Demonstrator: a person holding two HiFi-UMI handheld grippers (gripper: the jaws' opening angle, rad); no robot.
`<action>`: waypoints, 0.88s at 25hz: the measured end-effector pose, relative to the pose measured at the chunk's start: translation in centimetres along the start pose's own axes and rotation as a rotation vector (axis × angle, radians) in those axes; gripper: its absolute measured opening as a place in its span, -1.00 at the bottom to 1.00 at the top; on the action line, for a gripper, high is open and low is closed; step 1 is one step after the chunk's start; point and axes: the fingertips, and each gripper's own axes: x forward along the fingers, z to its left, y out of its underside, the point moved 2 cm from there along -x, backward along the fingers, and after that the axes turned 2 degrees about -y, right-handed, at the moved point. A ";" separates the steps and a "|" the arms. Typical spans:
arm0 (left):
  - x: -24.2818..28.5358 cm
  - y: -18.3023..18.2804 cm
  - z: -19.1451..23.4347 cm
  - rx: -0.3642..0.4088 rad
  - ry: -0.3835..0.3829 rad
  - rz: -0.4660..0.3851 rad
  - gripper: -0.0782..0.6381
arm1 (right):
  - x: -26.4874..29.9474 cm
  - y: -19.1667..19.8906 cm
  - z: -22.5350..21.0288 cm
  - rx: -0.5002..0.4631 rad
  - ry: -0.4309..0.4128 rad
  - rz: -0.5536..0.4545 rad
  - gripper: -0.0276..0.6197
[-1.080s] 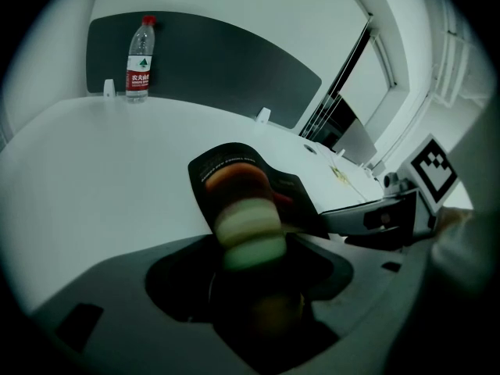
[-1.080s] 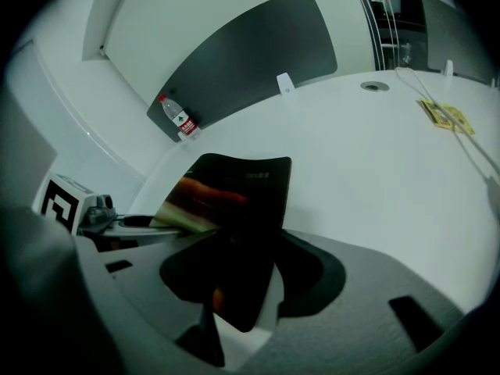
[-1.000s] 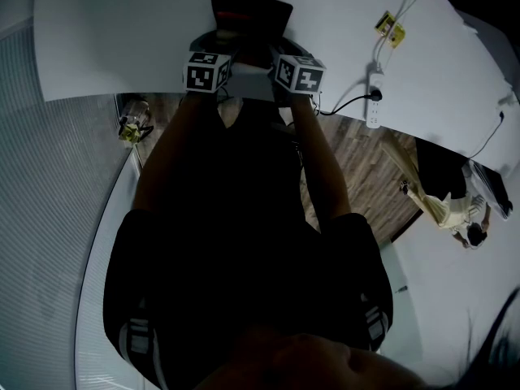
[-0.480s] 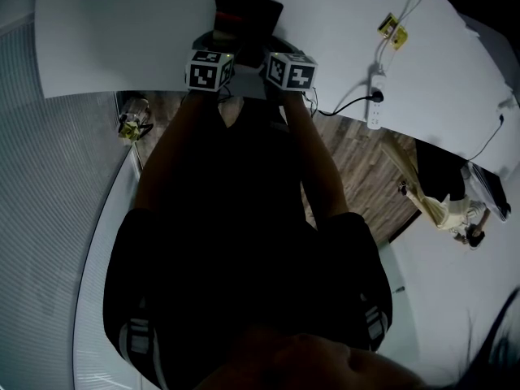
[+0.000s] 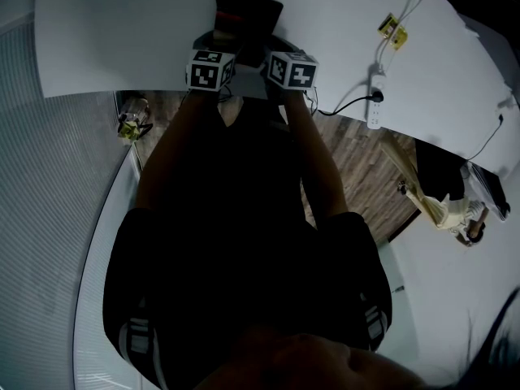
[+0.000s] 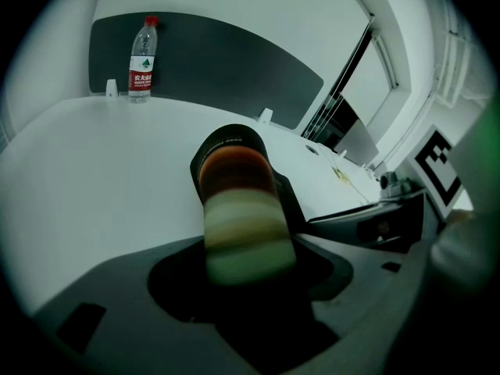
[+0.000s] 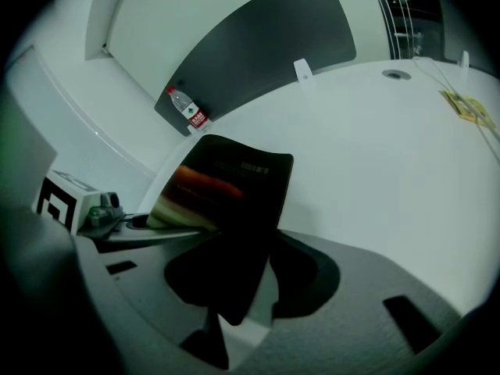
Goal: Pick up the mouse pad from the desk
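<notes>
Left gripper [image 6: 251,307] clamps the pad [image 6: 241,209], which curls up off the worktop [image 6: 101,170] at its 12 o'clock. Right gripper [image 7: 234,323] is closing its jaws around the pad's corner, not pressing it yet.

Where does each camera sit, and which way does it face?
Head view: head-mounted, steeply down at the desk; arms, torso show.
Left gripper view: on the left gripper, along jaws gripping the mouse pad.
Right gripper view: on the right gripper; closing jaws straddle the mouse pad.
Shared: gripper views both show mouse pad, water bottle.
</notes>
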 end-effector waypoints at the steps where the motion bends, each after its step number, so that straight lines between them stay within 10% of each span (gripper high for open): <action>1: 0.0 0.0 0.0 0.000 0.001 0.000 -0.04 | 0.0 -0.1 0.0 -0.003 0.001 -0.002 -0.56; 22: 0.1 0.0 0.1 -0.003 -0.003 0.003 -0.06 | 0.9 -0.3 1.0 -0.029 -0.023 0.016 -0.59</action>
